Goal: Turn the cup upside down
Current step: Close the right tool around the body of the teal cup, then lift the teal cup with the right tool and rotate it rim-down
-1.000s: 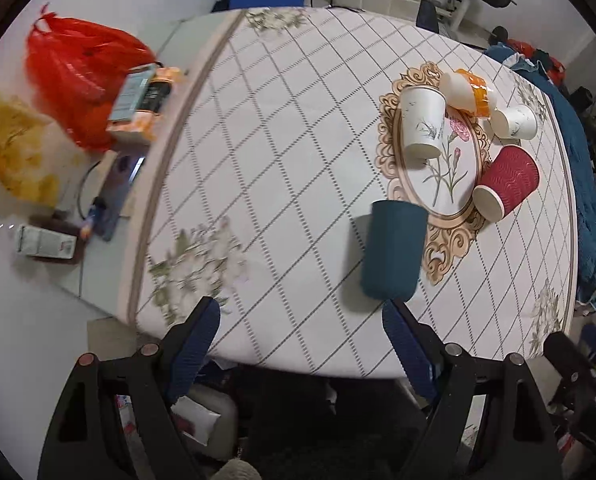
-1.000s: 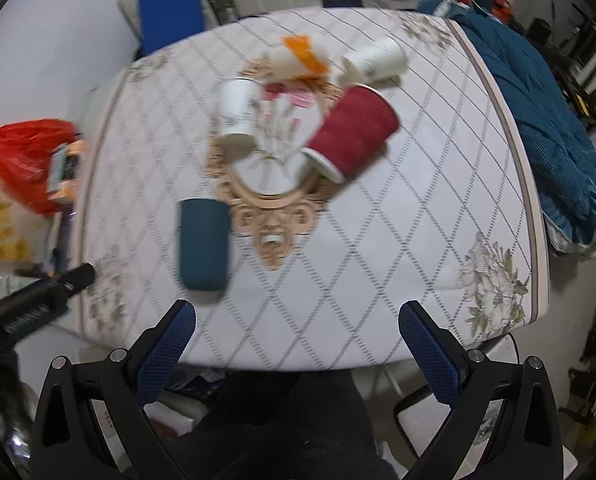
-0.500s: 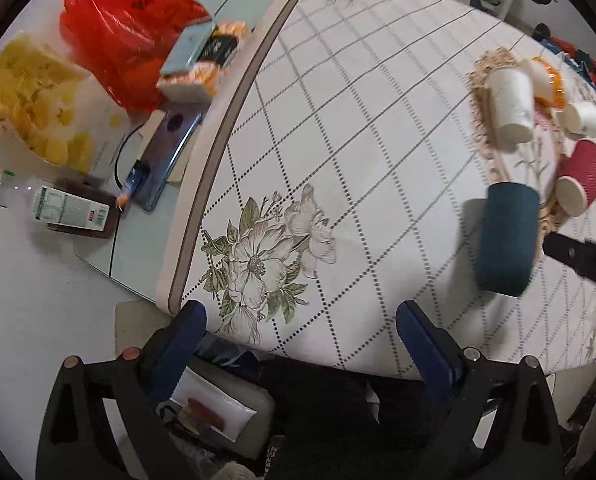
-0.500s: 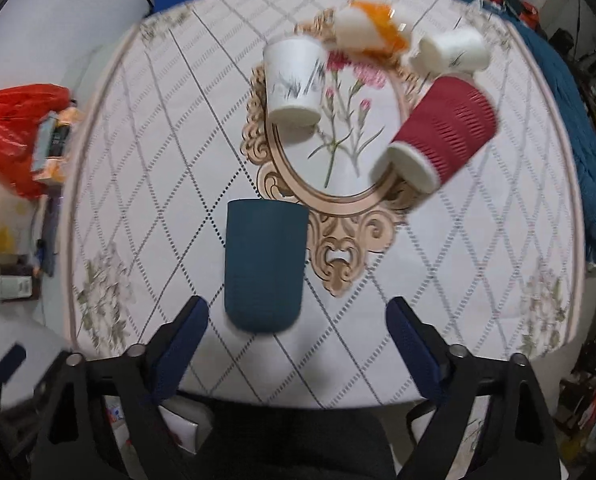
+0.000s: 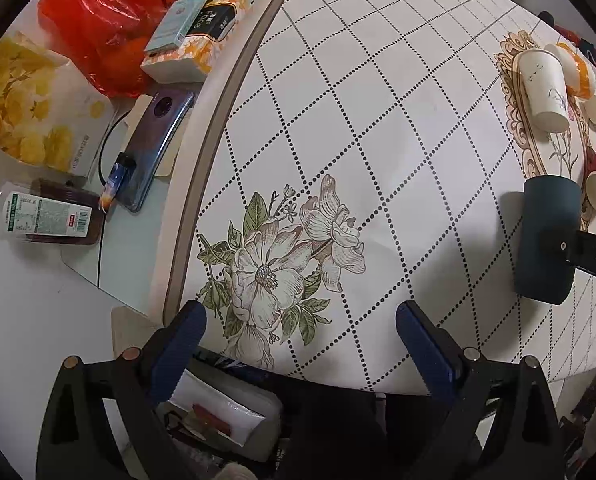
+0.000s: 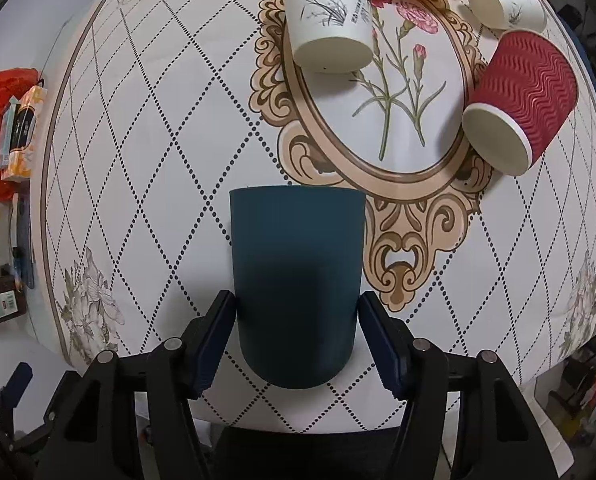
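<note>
A dark teal cup [image 6: 296,284] lies on its side on the patterned tablecloth, its closed bottom toward me and its mouth pointing away. My right gripper [image 6: 296,312] straddles its lower body, and both blue pads touch the cup's sides. The cup also shows in the left wrist view [image 5: 548,238] at the far right, with a right gripper finger [image 5: 594,256] against it. My left gripper [image 5: 300,336] is open and empty above the table's near edge by the flower print.
A white paper cup [image 6: 328,20], a red ribbed cup [image 6: 522,100] and a small white cup [image 6: 506,0] lie on the oval flower motif beyond. A red bag [image 5: 110,20], tissue box [image 5: 198,36], phone [image 5: 154,148] and bottle [image 5: 46,220] sit left of the cloth.
My right gripper has moved forward and closed in around the teal cup until the pads touch it. My left gripper has swung left, away from the cups, and stays open.
</note>
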Tool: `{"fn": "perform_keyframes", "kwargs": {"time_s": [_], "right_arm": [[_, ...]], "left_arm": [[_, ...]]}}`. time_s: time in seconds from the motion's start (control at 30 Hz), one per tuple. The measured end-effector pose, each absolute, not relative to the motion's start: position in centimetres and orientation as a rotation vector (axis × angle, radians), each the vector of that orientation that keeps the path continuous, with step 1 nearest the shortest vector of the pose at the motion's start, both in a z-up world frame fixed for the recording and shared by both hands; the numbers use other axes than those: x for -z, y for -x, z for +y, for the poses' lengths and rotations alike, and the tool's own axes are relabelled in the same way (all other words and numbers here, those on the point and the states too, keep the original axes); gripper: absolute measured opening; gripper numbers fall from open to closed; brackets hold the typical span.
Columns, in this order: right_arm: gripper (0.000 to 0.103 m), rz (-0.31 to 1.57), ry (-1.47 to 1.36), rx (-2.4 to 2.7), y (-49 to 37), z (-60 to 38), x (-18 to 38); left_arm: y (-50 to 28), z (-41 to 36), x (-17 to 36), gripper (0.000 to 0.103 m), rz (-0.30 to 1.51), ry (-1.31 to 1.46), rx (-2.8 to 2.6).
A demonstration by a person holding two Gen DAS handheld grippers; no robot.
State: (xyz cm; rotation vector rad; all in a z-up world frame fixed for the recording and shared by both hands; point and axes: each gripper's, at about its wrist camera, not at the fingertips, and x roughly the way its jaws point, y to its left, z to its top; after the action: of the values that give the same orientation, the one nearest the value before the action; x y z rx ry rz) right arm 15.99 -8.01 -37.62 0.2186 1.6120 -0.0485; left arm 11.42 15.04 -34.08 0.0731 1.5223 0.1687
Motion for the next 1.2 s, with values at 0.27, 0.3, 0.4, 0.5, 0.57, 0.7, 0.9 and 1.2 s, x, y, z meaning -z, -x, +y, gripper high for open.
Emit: {"fn": "perform_keyframes", "kwargs": {"time_s": [0.27,0.3,0.4,0.5,0.57,0.7,0.9,1.2], "right_arm": [[0.066,1.615,-0.211,0.080,-15.9,-7.7,37.5],[0.066,1.616,-0.210,0.083,-15.9,-7.6,37.6],[0.067,1.620,-0.210,0.089,-15.8,-7.4,37.6],[0.073,1.606,-0.241,0.065,-15.7,-7.4,37.2],[0.082,1.579,-0.251,0.037,-15.4,-7.8,35.8],[0.090,1.471,-0.018,-0.060,-14.8,-7.4,30.7],[0.090,1.228,0.923,-0.319,-11.1,-2.5,27.0],[0.090,0.631,2.108,-0.826,-2.5,-1.0,34.7]], "left_arm": [[-11.7,15.1,34.2,0.097,1.518,-0.080,-0.138],[-11.7,15.1,34.2,0.097,1.517,-0.079,-0.136],[-11.8,15.2,34.0,0.097,1.510,-0.081,-0.124],[-12.0,15.4,33.7,0.097,1.500,-0.079,-0.121],[-12.2,15.7,33.3,0.097,1.492,-0.069,-0.126],[-12.3,16.1,32.3,0.097,1.468,-0.043,-0.134],[-12.7,16.7,31.9,0.097,1.456,0.026,-0.164],[-13.3,16.3,34.2,0.098,1.515,0.142,-0.255]]}}
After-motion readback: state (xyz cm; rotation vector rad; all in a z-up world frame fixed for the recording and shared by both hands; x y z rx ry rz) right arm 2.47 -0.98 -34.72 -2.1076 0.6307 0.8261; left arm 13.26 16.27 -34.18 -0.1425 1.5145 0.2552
